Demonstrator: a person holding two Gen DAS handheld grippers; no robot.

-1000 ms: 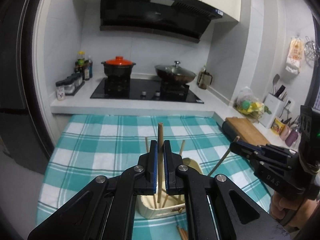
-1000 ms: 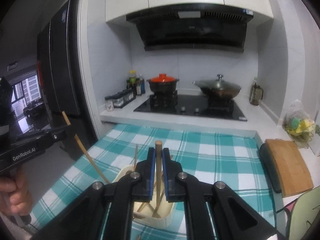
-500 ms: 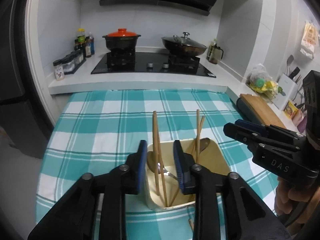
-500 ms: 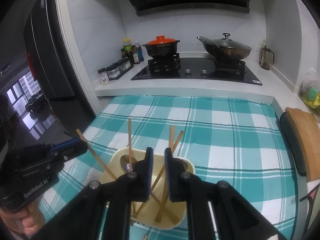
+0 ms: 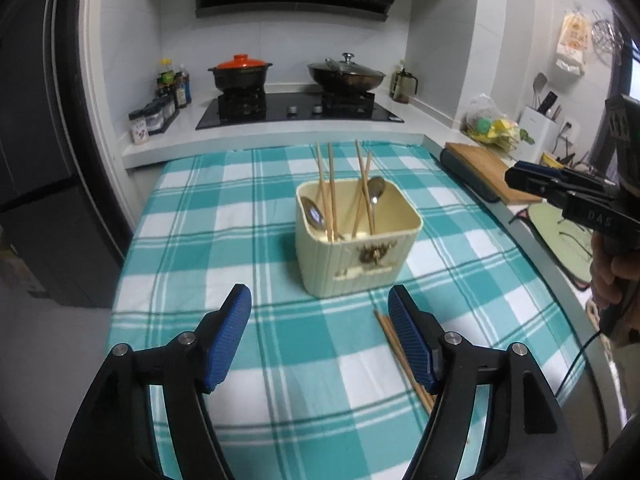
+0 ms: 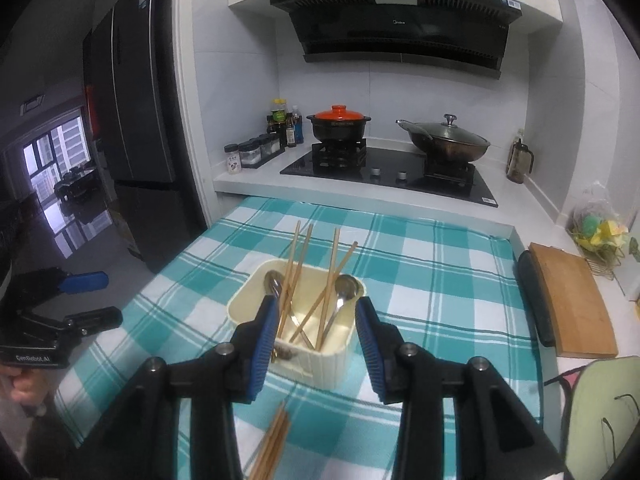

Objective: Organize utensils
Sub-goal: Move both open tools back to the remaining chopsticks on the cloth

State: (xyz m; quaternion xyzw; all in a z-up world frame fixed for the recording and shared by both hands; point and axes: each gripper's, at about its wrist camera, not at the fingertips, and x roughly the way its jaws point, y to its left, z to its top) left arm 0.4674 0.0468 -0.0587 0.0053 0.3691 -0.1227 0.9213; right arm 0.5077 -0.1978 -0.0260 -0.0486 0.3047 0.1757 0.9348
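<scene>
On the teal-and-white checked counter [image 5: 248, 248] stood a cream ribbed utensil holder [image 5: 358, 236], already carrying four wooden chopsticks [image 5: 330, 196] that leaned upright against its walls and two metal spoons [image 5: 313, 213] resting bowl-up inside. A loose bundle of chopsticks [image 5: 404, 364] lay flat on the cloth just in front of the holder, partly hidden behind a finger of the left gripper [image 5: 320, 338]. That gripper hung over the cloth near the bundle, its jaws opening wide with nothing between them. The right gripper [image 6: 316, 344] hovered nearer the holder, its jaws also opening and empty, the holder seen beyond the gap rather than pinched. The loose chopsticks looked like the remaining work. They would probably handle as light, stiff, slender sticks, smooth enough to roll or slip apart if pinched at a tip, and lying flat on cloth left little room under them. A grip across the bundle near its middle, with the fingers straddling all the sticks, seemed the safest hold; the holder looked light enough to tip if knocked by a descending stick.
</scene>
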